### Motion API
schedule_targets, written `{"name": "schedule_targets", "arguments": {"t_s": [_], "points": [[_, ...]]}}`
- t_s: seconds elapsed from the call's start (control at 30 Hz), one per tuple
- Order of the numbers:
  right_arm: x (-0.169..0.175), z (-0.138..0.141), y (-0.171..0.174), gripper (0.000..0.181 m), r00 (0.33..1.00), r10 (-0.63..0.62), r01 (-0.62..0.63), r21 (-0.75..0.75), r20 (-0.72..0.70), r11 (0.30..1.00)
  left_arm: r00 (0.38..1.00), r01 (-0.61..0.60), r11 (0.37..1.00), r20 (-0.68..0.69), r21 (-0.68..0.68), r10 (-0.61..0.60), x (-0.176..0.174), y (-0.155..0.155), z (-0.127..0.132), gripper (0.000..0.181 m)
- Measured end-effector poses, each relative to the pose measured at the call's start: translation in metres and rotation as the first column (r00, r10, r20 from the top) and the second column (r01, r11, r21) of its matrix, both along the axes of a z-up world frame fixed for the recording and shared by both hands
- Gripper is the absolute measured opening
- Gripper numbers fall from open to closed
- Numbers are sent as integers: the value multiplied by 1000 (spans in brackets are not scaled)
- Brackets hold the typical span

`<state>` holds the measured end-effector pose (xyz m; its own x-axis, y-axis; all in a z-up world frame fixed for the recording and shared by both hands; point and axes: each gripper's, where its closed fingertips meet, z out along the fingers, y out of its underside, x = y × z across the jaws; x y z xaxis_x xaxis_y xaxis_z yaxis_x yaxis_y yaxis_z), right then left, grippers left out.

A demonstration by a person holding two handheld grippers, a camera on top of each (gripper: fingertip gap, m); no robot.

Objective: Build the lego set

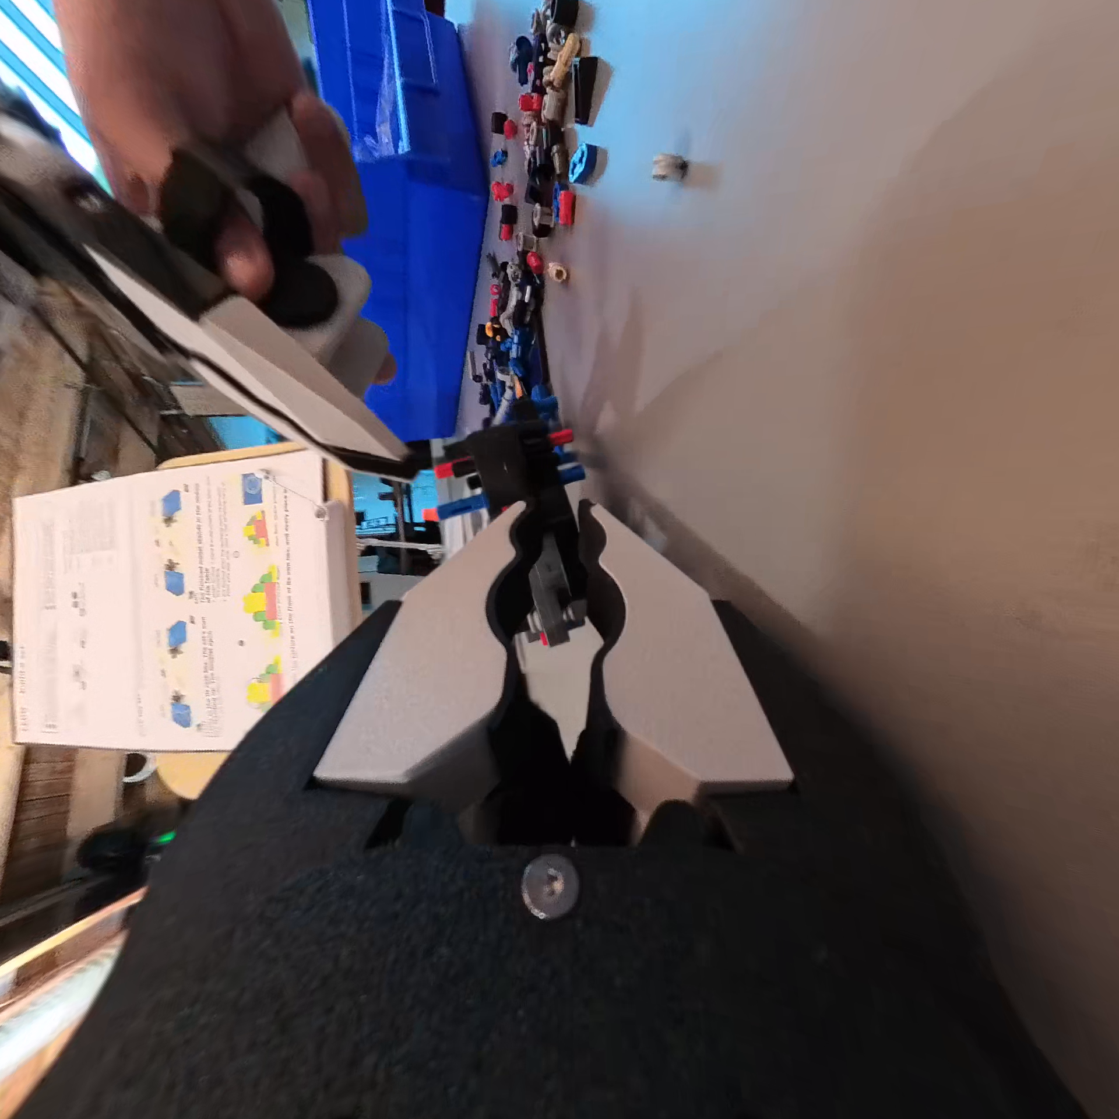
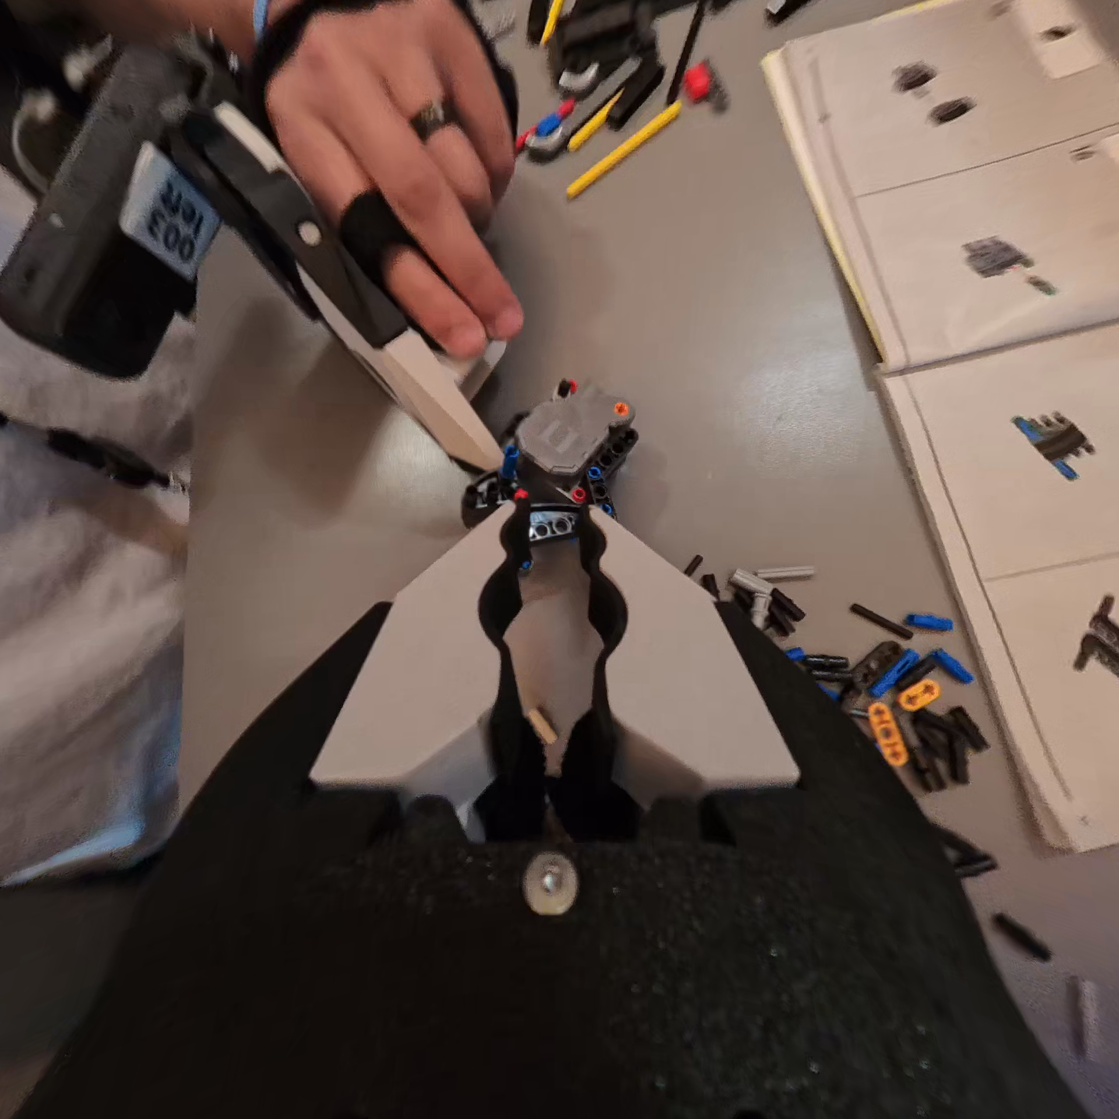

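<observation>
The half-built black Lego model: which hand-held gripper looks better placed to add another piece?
Probably the right hand-held gripper: its jaws look empty, while the left hand-held gripper grips the half-built black Lego model.

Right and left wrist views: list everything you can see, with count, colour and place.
lego assembly: one, black and grey, table centre.
loose pieces: many, black, blue, orange, right of assembly.
yellow axles: several, yellow, table's far side.
instruction pages: several, white, table's right edge.
bin: one, blue, by the table.
table: one, grey.
hands: two, one per gripper.
left gripper: one, grey fingers, clamped on assembly.
right gripper: one, grey fingers, tips at assembly.
</observation>
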<state>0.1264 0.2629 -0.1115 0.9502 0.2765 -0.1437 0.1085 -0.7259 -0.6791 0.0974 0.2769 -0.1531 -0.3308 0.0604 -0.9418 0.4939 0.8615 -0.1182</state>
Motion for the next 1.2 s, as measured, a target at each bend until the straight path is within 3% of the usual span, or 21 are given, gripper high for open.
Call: {"name": "schedule_targets", "arguments": {"t_s": [0.1,0.23,0.43,0.53,0.57,0.6,0.63,0.77,0.87,1.0,1.07,1.13,1.2], "points": [[-3,4,-4,22,981,-179,186,103,-72,977,996,-8,1000,-84,-16,6,-4,-3,-7,12],[-4,-5,-15,24,894,-428,445,153,-131,883,976,3,997,-215,-71,-19,-14,-9,-9,14],[-18,-2,-36,24,815,-560,579,275,-150,768,877,15,983,-471,-180,-100,-41,-19,-4,26],[-25,-4,-47,25,792,-570,610,254,-219,750,794,-13,933,-571,-359,-208,-47,-23,24,26],[-26,-4,-49,25,782,-579,623,255,-233,739,738,-62,909,-632,-411,-235,-45,-21,35,40],[-28,-5,-51,25,778,-578,627,252,-246,737,674,-127,896,-700,-425,-236,-40,-14,41,66],[-31,-7,-51,25,777,-575,627,247,-256,739,624,-190,899,-755,-395,-200,-30,-6,40,74],[-35,-12,-47,24,755,-587,651,236,-292,721,596,-257,957,-801,-138,45,6,17,-5,105],[-35,-18,-42,25,711,-603,689,186,-362,700,545,-193,969,-838,-153,-24,8,-3,-14,90],[-37,-23,-41,39,674,-617,717,159,-406,679,479,-159,976,-876,-147,-54,6,-14,-17,63],[-36,-25,-41,46,642,-629,741,147,-438,655,453,-162,975,-889,-151,-62,4,-18,-19,59],[-33,-26,-41,50,599,-646,774,135,-473,619,489,-193,969,-872,-151,-39,8,-18,-17,56],[-28,-25,-40,50,565,-656,801,142,-501,581,598,-212,962,-802,-173,-12,14,-17,-11,56]]}}
